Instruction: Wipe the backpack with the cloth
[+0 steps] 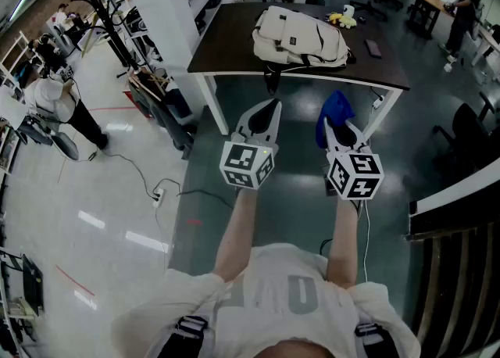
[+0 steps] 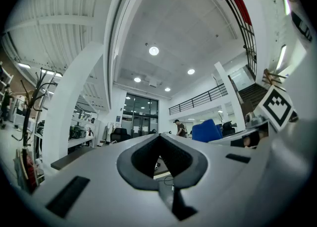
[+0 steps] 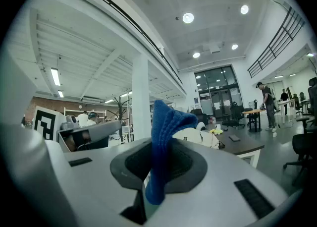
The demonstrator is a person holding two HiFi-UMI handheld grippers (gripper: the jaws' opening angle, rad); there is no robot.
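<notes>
A cream backpack (image 1: 301,36) lies flat on the dark table (image 1: 226,48) ahead of me. Both grippers hang over the floor, short of the table's front edge. My right gripper (image 1: 337,126) is shut on a blue cloth (image 1: 334,108). In the right gripper view the cloth (image 3: 164,132) sticks up from between the jaws, with the backpack (image 3: 197,137) on the table (image 3: 245,147) beyond it. My left gripper (image 1: 269,106) is shut with nothing in it. In the left gripper view its jaws (image 2: 161,138) meet at the tips, and the blue cloth (image 2: 206,131) shows to the right.
A yellow object (image 1: 339,18), a white cup (image 1: 349,11) and a flat dark item (image 1: 373,48) lie on the table. A white pillar (image 1: 168,12) and coat racks (image 1: 117,28) stand left of it. Cables and a power strip (image 1: 160,191) cross the floor. A dark counter (image 1: 457,204) is at the right.
</notes>
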